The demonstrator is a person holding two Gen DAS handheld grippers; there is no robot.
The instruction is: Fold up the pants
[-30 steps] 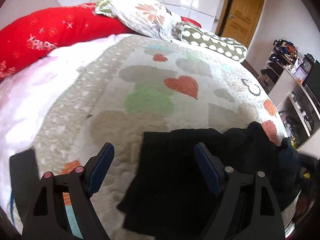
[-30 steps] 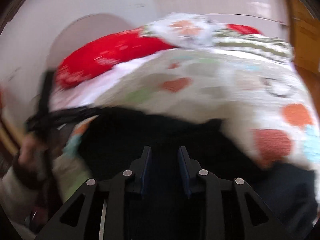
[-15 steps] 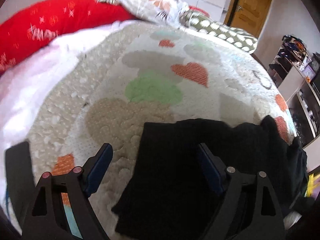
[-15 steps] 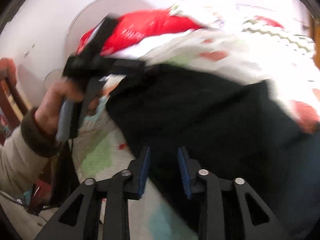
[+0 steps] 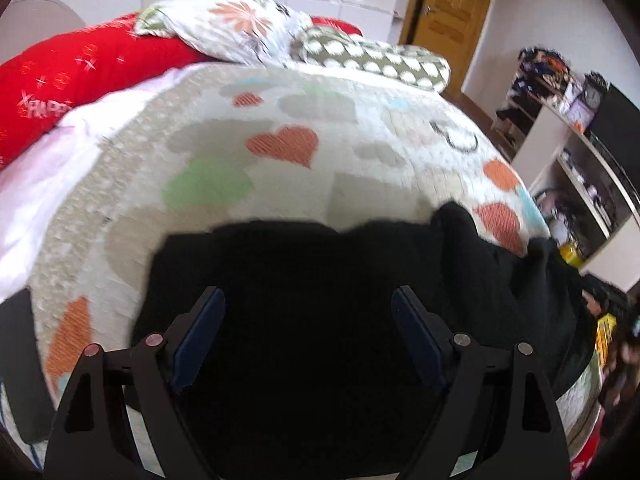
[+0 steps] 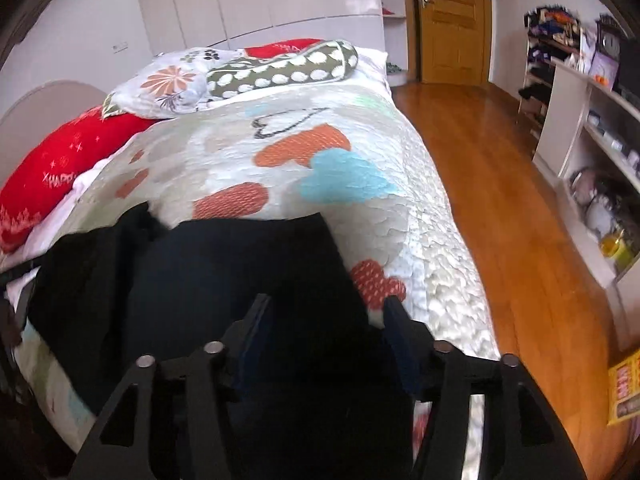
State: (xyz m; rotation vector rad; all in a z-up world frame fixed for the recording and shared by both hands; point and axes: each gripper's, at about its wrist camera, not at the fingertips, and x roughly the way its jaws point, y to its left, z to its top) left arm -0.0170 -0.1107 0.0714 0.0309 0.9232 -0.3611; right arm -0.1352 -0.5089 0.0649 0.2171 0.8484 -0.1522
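Black pants (image 5: 312,280) lie across the near end of a bed covered by a heart-patterned quilt (image 5: 280,144). They also show in the right wrist view (image 6: 224,280), spread flat with a bunched ridge at their left. My left gripper (image 5: 308,312) is open and empty, hovering over the left part of the pants. My right gripper (image 6: 326,312) is open and empty over the right end of the pants, near the bed's right edge.
Pillows lie at the head of the bed: red (image 5: 80,68), floral (image 5: 232,28) and dotted green (image 5: 372,60). A wooden floor (image 6: 500,184) runs along the bed's right side. White shelves (image 6: 592,128) with clutter stand by the right wall. A wooden door (image 6: 452,20) is at the back.
My right gripper has opened wide and swung right, from facing the left hand to facing along the bed. My left gripper has moved forward over the pants.
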